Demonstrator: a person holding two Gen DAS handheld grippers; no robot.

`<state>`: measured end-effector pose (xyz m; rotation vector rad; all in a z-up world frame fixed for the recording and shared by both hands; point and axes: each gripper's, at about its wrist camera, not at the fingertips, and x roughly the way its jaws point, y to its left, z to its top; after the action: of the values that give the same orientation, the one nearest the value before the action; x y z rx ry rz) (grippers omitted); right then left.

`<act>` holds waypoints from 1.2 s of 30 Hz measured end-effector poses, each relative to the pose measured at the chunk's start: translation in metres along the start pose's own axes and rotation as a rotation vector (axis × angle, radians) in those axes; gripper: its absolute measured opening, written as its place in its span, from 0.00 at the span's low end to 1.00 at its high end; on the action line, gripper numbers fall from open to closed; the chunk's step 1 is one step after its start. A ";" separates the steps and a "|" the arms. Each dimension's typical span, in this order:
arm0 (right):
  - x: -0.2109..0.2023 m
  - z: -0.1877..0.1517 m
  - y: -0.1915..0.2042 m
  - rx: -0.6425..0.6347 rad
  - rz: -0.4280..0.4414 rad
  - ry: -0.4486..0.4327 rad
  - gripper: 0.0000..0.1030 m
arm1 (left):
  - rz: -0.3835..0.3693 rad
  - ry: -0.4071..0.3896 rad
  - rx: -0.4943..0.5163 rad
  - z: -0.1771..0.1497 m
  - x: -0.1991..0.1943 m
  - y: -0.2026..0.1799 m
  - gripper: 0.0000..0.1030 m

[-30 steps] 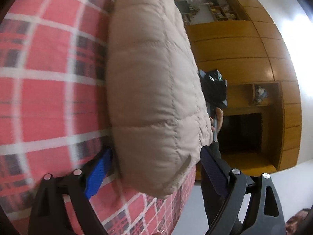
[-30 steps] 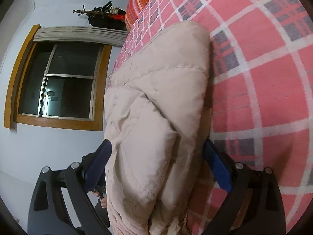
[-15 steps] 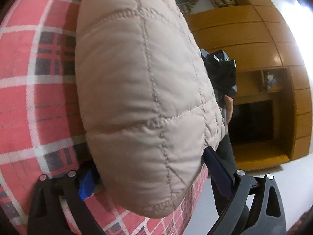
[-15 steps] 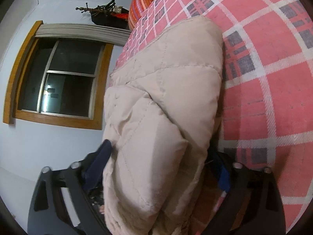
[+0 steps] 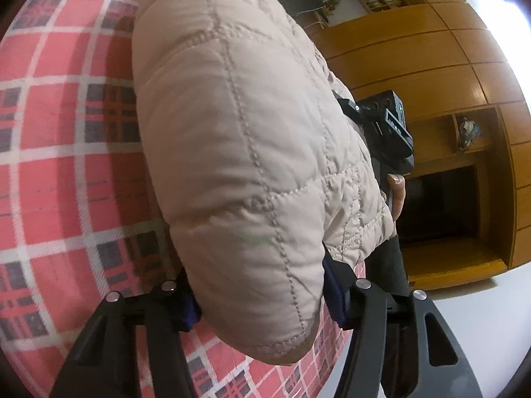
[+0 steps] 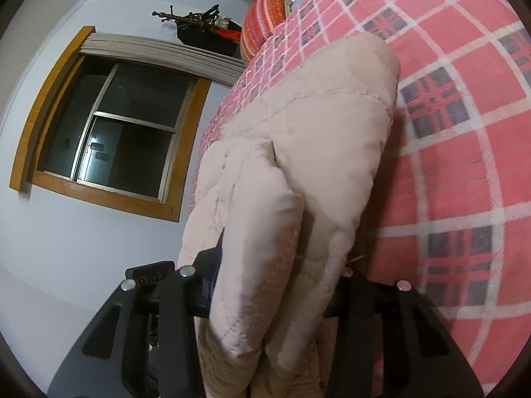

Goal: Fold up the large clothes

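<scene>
A beige quilted puffer jacket (image 5: 239,152) lies folded in thick layers on a red plaid bed cover (image 5: 56,179). My left gripper (image 5: 262,298) is shut on one end of the folded bundle, whose padding bulges out between the blue pads. In the right wrist view the same jacket (image 6: 298,179) runs away from me, and my right gripper (image 6: 278,285) is shut on its near end, the fingers pressed into the layers. Beyond the jacket in the left wrist view, a hand holds the other gripper's body (image 5: 385,129).
The plaid bed cover (image 6: 471,152) stretches far to the right, with an orange striped pillow (image 6: 262,30) at its far end. A dark window (image 6: 109,136) sits in the wall on the left. Wooden wall cabinets (image 5: 431,76) stand past the bed edge.
Both grippers have moved in over the ends of the folded jacket and closed on it. The jacket now fills more of each view.
</scene>
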<state>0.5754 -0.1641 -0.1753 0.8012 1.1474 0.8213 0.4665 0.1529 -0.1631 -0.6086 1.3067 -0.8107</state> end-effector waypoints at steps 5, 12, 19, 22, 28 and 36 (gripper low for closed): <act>0.016 -0.010 0.019 -0.027 0.018 0.019 0.39 | 0.009 -0.019 0.017 -0.004 -0.017 0.000 0.57; 0.054 -0.034 0.060 -0.074 0.069 0.045 0.39 | 0.042 -0.062 0.024 -0.024 -0.049 0.002 0.57; 0.105 -0.078 0.105 -0.122 0.085 0.110 0.39 | 0.028 -0.092 -0.008 -0.053 -0.075 0.020 0.57; 0.125 -0.098 0.119 -0.134 0.094 0.144 0.39 | 0.017 -0.100 -0.025 -0.066 -0.078 0.034 0.57; 0.162 -0.132 0.118 -0.108 0.097 0.210 0.39 | -0.012 -0.117 -0.050 -0.100 -0.088 0.065 0.57; 0.174 -0.136 0.099 -0.043 0.084 0.216 0.50 | -0.084 -0.126 -0.074 -0.103 -0.079 0.087 0.63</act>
<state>0.4653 0.0503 -0.1959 0.7416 1.2886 1.0185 0.3752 0.2739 -0.2030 -0.7663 1.2064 -0.7820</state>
